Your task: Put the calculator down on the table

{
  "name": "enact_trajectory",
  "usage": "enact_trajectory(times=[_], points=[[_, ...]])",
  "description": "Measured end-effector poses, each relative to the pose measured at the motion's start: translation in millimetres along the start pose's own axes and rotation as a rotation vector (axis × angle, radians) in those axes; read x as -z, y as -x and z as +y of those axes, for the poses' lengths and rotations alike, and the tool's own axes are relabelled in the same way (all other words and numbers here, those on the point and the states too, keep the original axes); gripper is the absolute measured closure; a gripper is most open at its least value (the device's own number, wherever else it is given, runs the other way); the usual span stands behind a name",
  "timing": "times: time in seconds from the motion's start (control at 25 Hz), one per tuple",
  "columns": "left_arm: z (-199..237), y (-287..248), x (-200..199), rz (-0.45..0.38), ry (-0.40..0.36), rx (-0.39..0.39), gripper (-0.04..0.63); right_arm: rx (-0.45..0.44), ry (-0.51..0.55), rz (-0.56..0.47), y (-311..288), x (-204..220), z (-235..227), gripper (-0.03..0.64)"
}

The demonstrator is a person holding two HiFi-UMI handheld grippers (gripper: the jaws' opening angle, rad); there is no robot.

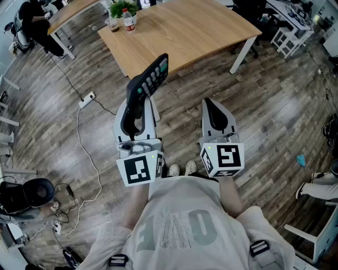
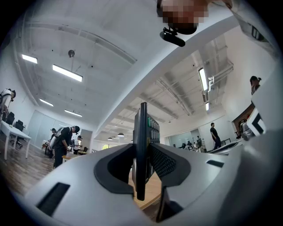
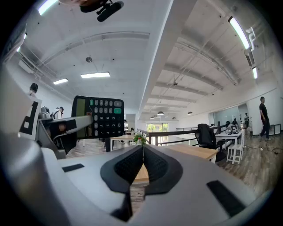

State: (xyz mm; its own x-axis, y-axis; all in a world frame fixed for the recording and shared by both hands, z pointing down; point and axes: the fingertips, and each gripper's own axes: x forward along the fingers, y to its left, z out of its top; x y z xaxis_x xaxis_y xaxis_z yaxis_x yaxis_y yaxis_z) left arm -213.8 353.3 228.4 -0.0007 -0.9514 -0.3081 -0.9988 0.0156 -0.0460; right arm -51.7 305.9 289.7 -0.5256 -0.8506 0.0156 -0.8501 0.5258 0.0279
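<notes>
A black calculator (image 1: 149,77) with green keys stands on edge in my left gripper (image 1: 138,99), whose jaws are shut on its lower end, over the wooden floor short of the light wood table (image 1: 211,31). In the left gripper view the calculator (image 2: 141,145) shows edge-on between the pads. From the right gripper view, the calculator (image 3: 99,116) appears face-on at the left. My right gripper (image 1: 214,113) is beside the left one, shut, pads touching with nothing between them (image 3: 143,164).
On the table's far left corner stand a potted plant (image 1: 120,7), a bottle (image 1: 129,21) and a cup (image 1: 112,24). A power strip (image 1: 87,99) and cable lie on the floor at left. White chairs (image 1: 285,39) stand at the right; a person (image 1: 37,23) sits at the far left.
</notes>
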Motion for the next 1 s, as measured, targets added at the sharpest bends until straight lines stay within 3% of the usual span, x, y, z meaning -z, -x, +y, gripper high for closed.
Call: enact_trajectory(times=[0.56, 0.76, 1.0], points=[[-13, 1, -7, -0.016, -0.007, -0.023, 0.471, 0.007, -0.012, -0.035, 22, -4, -29, 0.597], [-23, -11, -4, -0.020, 0.001, -0.034, 0.471, 0.017, 0.041, -0.046, 26, -1, -51, 0.595], [-47, -28, 6, -0.017, -0.001, -0.032, 0.472, 0.005, 0.001, -0.033, 32, 13, -86, 0.595]])
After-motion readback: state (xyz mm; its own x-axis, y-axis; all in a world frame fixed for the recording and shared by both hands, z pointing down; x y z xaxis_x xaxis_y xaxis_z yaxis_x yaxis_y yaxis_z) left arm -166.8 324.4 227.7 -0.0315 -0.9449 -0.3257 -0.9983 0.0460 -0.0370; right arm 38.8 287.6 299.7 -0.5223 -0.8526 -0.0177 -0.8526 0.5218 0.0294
